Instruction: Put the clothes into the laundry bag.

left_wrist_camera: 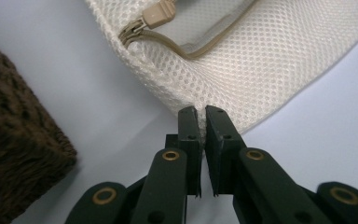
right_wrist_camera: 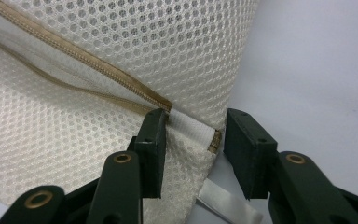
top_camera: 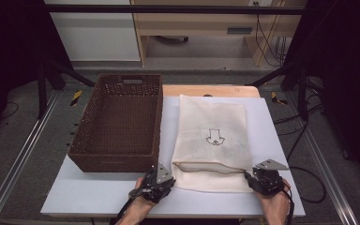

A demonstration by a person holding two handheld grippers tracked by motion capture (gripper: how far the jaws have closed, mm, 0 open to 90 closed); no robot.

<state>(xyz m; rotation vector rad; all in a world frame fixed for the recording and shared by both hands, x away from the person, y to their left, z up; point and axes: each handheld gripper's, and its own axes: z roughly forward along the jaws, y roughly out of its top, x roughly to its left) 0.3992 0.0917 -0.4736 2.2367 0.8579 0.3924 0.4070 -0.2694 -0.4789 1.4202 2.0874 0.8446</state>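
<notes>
Left gripper [left_wrist_camera: 202, 114] clenched on near-left corner of mesh bag [top_camera: 212, 140], beside zipper pull [left_wrist_camera: 157, 14]; right gripper [right_wrist_camera: 193, 133] spread, jaws either side of bag's near-right corner at zipper end, not closed. Bag flat toward table's [top_camera: 89, 192] right edge, just beside brown woven basket [top_camera: 117, 122]

High view: fixed above the near table [top_camera: 98, 192] edge, facing forward and down, far enough to take in the whole top. Left gripper view: very close, low, looking along its jaws at the bag's [left_wrist_camera: 270, 60] corner. Right gripper view: equally close, at the bag's opposite corner. All three share the bag's near, zippered edge.
</notes>
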